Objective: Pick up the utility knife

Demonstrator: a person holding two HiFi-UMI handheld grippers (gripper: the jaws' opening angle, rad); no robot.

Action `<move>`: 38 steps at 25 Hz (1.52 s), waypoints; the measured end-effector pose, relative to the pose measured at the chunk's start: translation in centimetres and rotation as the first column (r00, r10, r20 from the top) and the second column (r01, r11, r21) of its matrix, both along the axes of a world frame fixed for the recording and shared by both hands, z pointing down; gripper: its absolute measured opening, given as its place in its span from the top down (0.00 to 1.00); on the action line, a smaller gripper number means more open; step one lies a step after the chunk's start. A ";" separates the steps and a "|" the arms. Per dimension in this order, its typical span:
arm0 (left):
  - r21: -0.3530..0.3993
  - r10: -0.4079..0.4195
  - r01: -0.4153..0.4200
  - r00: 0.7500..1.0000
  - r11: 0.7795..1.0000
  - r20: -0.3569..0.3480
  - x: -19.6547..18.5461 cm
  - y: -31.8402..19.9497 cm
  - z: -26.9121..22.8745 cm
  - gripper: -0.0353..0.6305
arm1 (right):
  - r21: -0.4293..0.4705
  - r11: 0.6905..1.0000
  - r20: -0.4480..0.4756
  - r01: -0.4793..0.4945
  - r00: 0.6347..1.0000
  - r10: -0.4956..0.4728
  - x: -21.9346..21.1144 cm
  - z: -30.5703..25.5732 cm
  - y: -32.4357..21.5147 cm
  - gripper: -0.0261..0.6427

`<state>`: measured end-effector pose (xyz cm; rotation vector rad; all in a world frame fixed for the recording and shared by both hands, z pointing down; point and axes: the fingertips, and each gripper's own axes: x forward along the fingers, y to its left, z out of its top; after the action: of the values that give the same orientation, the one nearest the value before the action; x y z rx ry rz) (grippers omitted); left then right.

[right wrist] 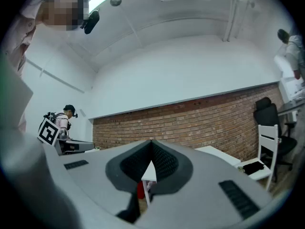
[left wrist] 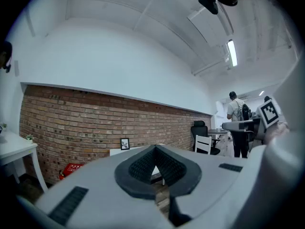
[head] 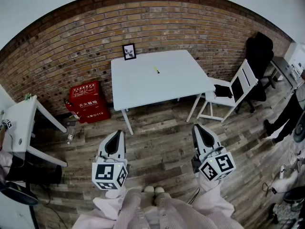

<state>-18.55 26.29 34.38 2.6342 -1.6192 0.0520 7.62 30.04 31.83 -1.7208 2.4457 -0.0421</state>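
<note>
The utility knife (head: pixel 157 70) is a small yellow-green object lying near the middle of the white table (head: pixel 143 87), which stands against the brick wall. Both grippers are held level over the wooden floor, well short of the table. In the head view my left gripper (head: pixel 116 133) points toward the table's near left leg and my right gripper (head: pixel 197 127) toward its near right leg. In the left gripper view the left gripper (left wrist: pixel 155 148) has its jaws together with nothing in them. The right gripper (right wrist: pixel 151 143) looks the same in its own view. The knife shows in neither gripper view.
A small framed picture (head: pixel 128 51) stands at the table's back edge. A red box (head: pixel 86 101) sits on the floor left of the table, a white chair (head: pixel 233 92) to its right, a black office chair (head: pixel 259 56) behind. Another white table (head: pixel 21 123) is at far left. A person (head: pixel 286 113) stands at right.
</note>
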 end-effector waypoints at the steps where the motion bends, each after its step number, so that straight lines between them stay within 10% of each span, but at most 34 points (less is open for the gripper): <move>1: 0.000 -0.002 0.002 1.000 1.000 0.000 0.0 0.1 0.0 0.96 | -0.001 1.000 0.001 0.003 1.000 -0.003 0.0 0.0 0.1 0.96; 24: -0.044 -0.048 0.046 0.998 0.998 -0.033 1.7 2.3 1.9 0.96 | -0.049 0.998 0.038 -0.044 0.998 0.046 3.8 2.9 0.6 0.95; 38: -0.083 -0.075 0.071 0.996 0.994 -0.045 1.9 -0.8 3.3 0.96 | -0.091 0.996 0.021 -0.019 1.000 0.020 3.8 4.3 -3.2 0.78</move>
<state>-16.67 25.46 37.72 2.4951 -1.6596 0.0508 11.44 26.83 36.08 -1.7705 2.4466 -0.1714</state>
